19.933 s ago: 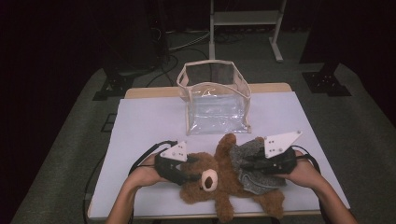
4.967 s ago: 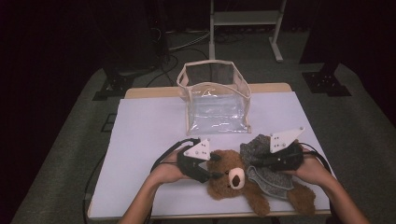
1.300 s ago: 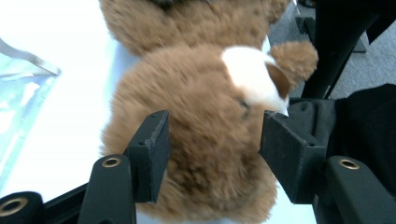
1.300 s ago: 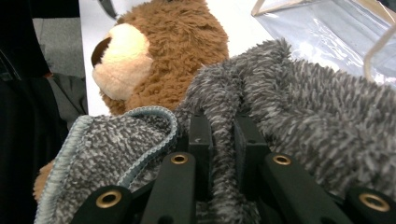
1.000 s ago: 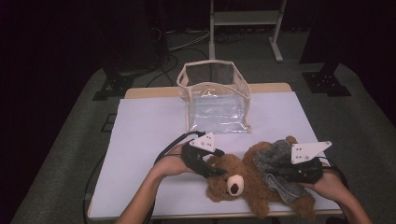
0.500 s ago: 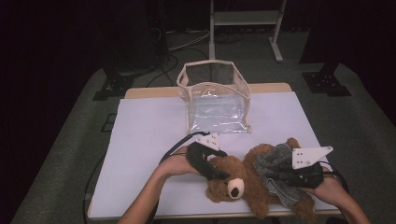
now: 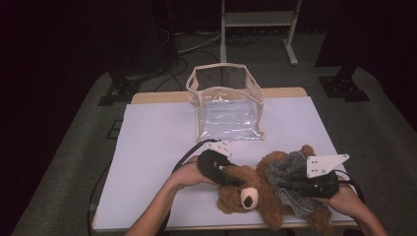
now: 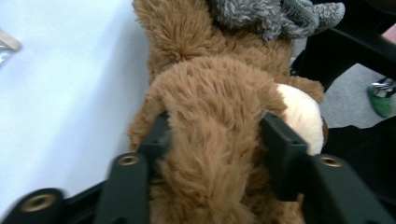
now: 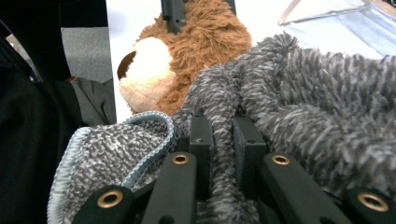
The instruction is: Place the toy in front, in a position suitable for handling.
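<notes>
A brown teddy bear (image 7: 246, 191) lies on its back near the table's front edge, partly wrapped in a grey fuzzy knit garment (image 7: 290, 179). My left gripper (image 7: 230, 178) reaches in from the left. Its jaws have just been closing and now press on both sides of the bear's head (image 8: 215, 93). My right gripper (image 7: 301, 181) is shut on a fold of the grey garment (image 9: 317, 93) over the bear's body. In the right gripper view the bear's pale muzzle (image 9: 144, 74) shows beyond the knit.
A clear plastic bag with beige trim (image 7: 228, 103) stands open at the back middle of the white table (image 7: 157, 147). Black cables trail from both grippers. The floor around the table is dark, with a metal stand behind.
The left gripper's jaws opened wide around the bear's head and then closed onto it. The right gripper has held still on the garment.
</notes>
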